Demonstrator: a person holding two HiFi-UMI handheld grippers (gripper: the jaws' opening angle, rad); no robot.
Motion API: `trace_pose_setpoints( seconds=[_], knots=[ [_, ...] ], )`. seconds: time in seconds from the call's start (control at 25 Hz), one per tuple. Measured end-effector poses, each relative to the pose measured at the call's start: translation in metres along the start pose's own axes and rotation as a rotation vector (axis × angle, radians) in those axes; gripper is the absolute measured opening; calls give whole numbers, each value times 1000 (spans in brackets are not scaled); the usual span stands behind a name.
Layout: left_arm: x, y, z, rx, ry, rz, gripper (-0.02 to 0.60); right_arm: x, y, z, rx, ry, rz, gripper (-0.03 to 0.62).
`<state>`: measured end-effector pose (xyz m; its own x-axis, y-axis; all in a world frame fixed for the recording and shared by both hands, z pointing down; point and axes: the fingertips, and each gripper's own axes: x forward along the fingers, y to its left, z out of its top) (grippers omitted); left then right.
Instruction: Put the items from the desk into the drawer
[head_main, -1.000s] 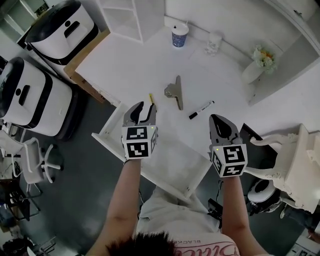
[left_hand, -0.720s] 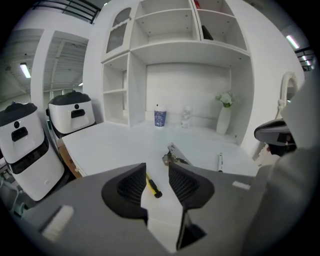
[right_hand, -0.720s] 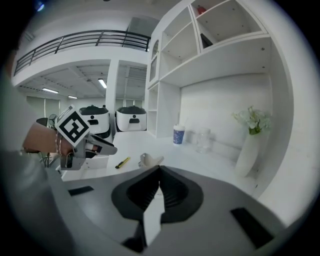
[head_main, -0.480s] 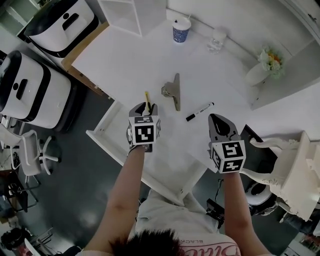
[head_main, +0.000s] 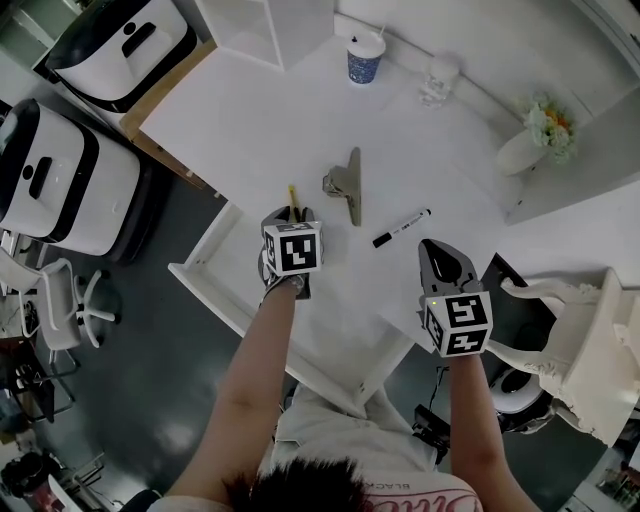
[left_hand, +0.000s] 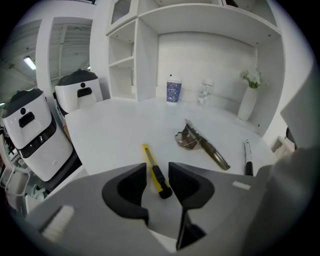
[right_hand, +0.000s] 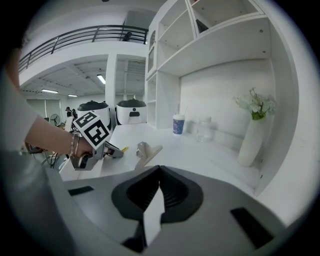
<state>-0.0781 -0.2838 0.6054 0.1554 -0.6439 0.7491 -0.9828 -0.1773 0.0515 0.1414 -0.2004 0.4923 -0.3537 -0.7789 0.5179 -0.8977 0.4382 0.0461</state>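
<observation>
A yellow utility knife (head_main: 292, 198) (left_hand: 152, 167) lies near the desk's front left edge. My left gripper (head_main: 290, 216) (left_hand: 157, 182) is down over it and open; the knife's black near end lies between the jaws, and neither pad presses on it. A metal clip (head_main: 345, 183) (left_hand: 200, 142) and a black marker (head_main: 401, 228) (left_hand: 247, 156) lie further right on the desk. My right gripper (head_main: 433, 246) (right_hand: 159, 170) hovers at the desk's front right, jaw tips together, holding nothing. The white drawer (head_main: 200, 285) stands pulled out below the desk edge.
A blue paper cup (head_main: 365, 58), a glass jar (head_main: 438, 80) and a white vase with flowers (head_main: 525, 150) stand along the back of the desk. Two white machines (head_main: 60, 190) stand to the left; a white chair (head_main: 580, 330) is at the right.
My left gripper has dropped and tipped forward, coming down around the knife's near end. The right gripper has sunk a little. The desk items have not moved.
</observation>
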Motion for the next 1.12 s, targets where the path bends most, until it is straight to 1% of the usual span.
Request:
trace_pose_setpoints(
  seconds=[0.08, 0.16, 0.24, 0.44, 0.68, 0.92, 1.12],
  knots=[
    [0, 0, 0, -14, 6, -3, 141, 0, 2, -2, 1, 4, 3, 8],
    [1, 2, -1, -44, 13, -3, 128, 1, 6, -4, 0, 7, 8, 8],
    [2, 7, -2, -71, 20, 2, 72, 1, 9, -5, 2, 8, 12, 8],
    [0, 7, -1, -51, 32, -25, 69, 0, 14, -4, 4, 6, 12, 8],
    [-21, 5, 17, -34, -41, -44, 69, -9, 13, 10, -1, -25, -9, 8],
    [-50, 0, 38, 26, -111, -54, 69, -23, 14, 23, 1, -63, -28, 8],
    [-82, -2, 63, 49, -200, -59, 69, -38, 17, 36, -2, -104, -45, 8]
  ],
)
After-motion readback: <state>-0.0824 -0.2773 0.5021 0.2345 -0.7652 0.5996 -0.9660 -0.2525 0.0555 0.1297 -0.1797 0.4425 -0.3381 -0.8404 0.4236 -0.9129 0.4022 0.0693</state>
